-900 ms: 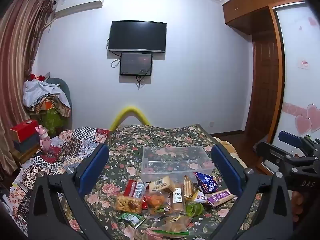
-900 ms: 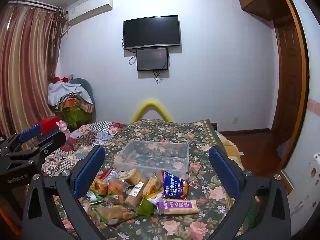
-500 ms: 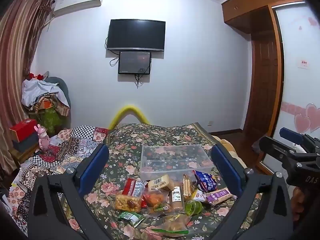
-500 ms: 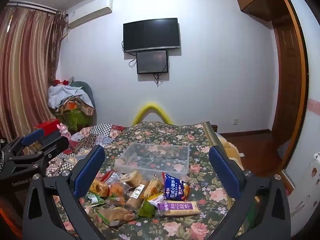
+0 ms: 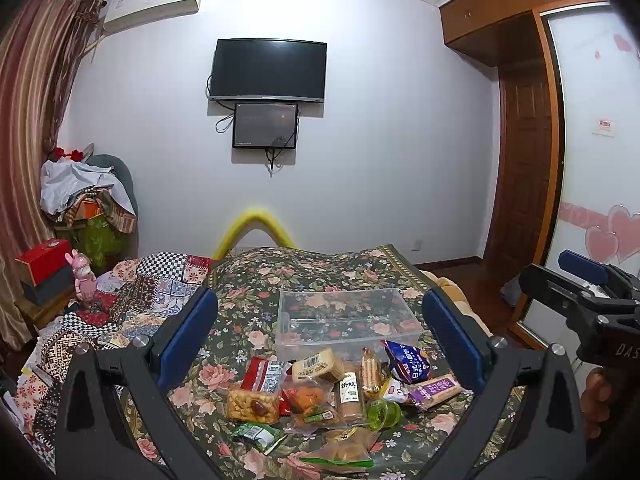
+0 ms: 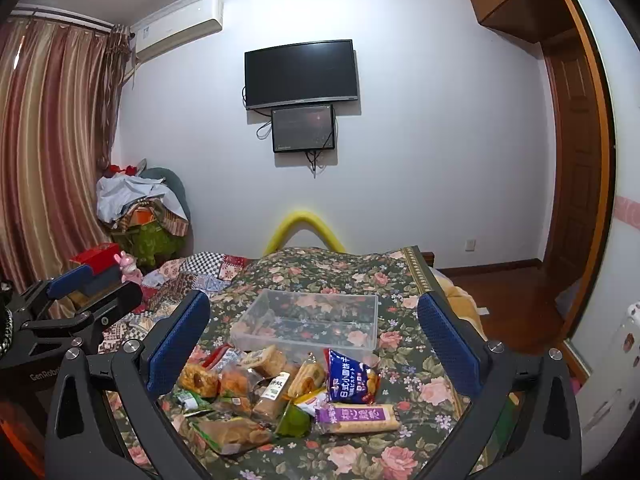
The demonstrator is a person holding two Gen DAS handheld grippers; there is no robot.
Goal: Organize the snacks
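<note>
Several wrapped snacks lie in a heap on the floral bedspread (image 5: 248, 312): a red packet (image 5: 264, 374), a blue bag (image 5: 406, 366), a purple bar (image 5: 434, 390), a green jelly cup (image 5: 384, 412) and a brown bar (image 5: 351, 394). Just behind them stands an empty clear plastic box (image 5: 348, 340). My left gripper (image 5: 320, 300) is open above the heap's near side, holding nothing. My right gripper (image 6: 313, 300) is open too, above the same heap, where the blue bag (image 6: 350, 374) and purple bar (image 6: 356, 414) lie nearest. The clear box (image 6: 304, 340) stands behind.
A patchwork quilt (image 5: 132, 300) covers the bed's left side. A pink toy (image 5: 82, 276) and a red box (image 5: 42, 254) stand further left. The bed's right edge drops to a wooden floor (image 6: 508, 308). A television (image 5: 270, 70) hangs on the far wall.
Both views have drifted only slightly. Both grippers stay wide open, and no snack has moved.
</note>
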